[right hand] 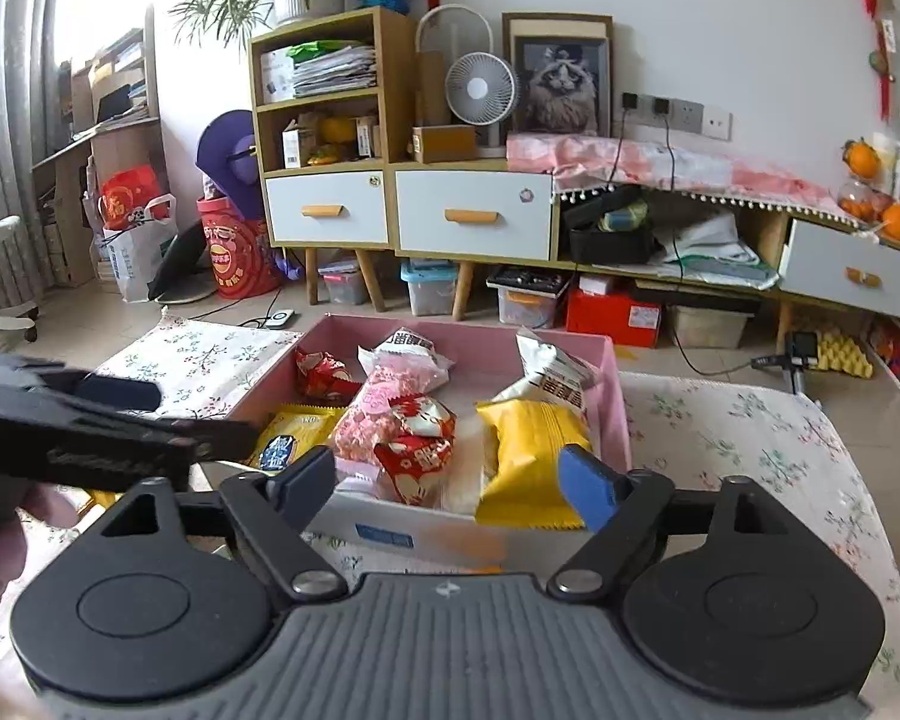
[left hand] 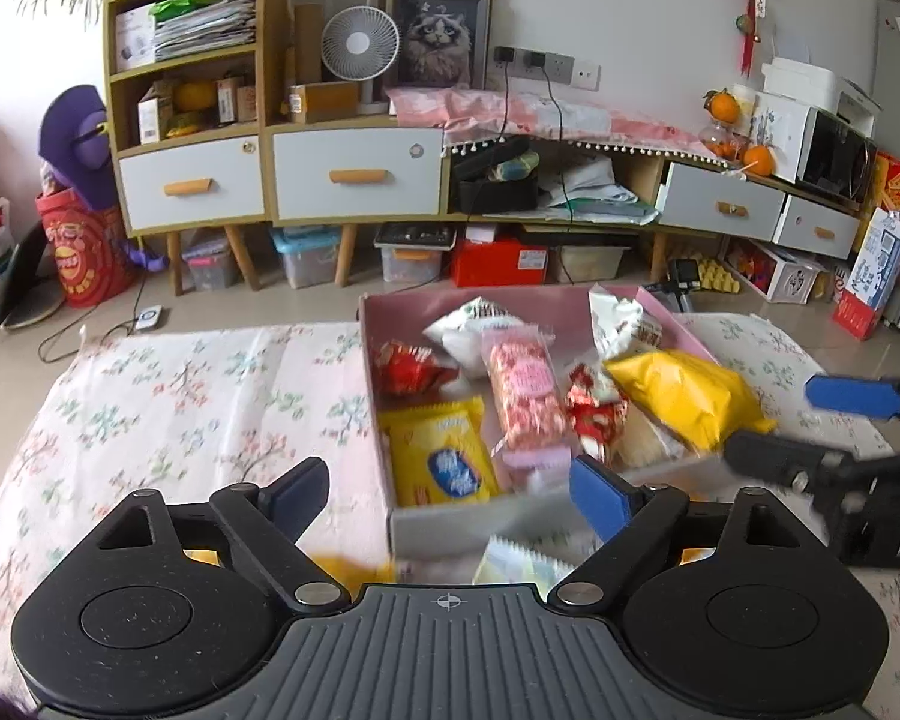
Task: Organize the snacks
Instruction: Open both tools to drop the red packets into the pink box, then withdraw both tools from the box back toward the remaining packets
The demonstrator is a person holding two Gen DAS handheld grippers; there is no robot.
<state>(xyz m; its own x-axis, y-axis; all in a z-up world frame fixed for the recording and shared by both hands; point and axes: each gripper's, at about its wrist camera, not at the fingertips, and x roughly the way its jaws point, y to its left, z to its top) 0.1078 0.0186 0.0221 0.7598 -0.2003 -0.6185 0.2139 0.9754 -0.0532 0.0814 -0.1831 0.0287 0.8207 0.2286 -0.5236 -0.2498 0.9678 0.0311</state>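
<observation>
A pink box (left hand: 450, 525) on the floral cloth holds several snack packets: a yellow packet with a blue label (left hand: 438, 468), a pink packet (left hand: 525, 396), a red packet (left hand: 411, 366), a red-and-white packet (left hand: 594, 414), two white bags and a big yellow bag (left hand: 684, 399). My left gripper (left hand: 447, 492) stands open over the box's near-left corner, nothing between its fingers. My right gripper (left hand: 810, 426) is open by the box's right side, next to the yellow bag. In the right wrist view the right gripper (right hand: 444, 483) is open before the box (right hand: 615, 414). The left gripper (right hand: 180, 414) reaches in from the left.
A pale packet (left hand: 522, 564) and something orange-yellow (left hand: 354, 567) lie on the cloth just before the box, partly hidden by my left gripper. The floral cloth (left hand: 180, 408) spreads left and right of the box. Cabinets (left hand: 354, 174) and storage bins line the far wall.
</observation>
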